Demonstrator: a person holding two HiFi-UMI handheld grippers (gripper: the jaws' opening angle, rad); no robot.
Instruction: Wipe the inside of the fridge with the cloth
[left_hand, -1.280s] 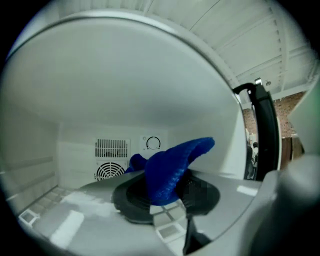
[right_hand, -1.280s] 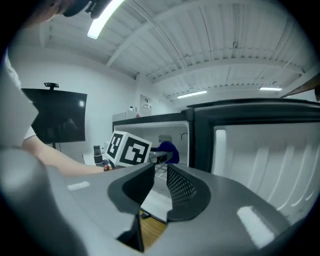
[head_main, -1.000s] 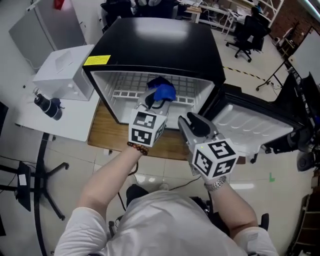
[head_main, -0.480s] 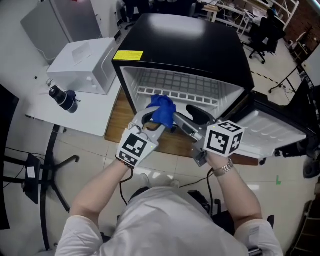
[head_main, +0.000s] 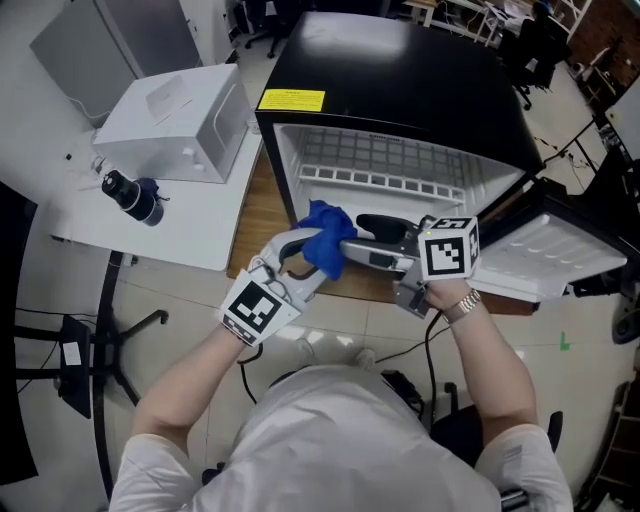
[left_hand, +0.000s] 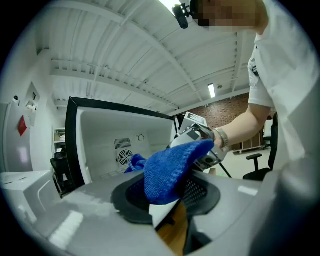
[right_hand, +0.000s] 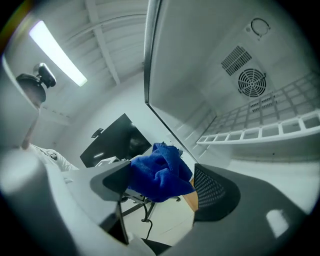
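Your left gripper (head_main: 312, 252) holds the blue cloth (head_main: 328, 240) in its fingers, just before the open fridge (head_main: 400, 90). Your right gripper's (head_main: 365, 240) fingers have just been opening and stand wide around the cloth.

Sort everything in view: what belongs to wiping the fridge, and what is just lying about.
For the job: blue cloth, fridge, its wire shelf, its open door.
Lying about: white box, black device beside it, white table under both.
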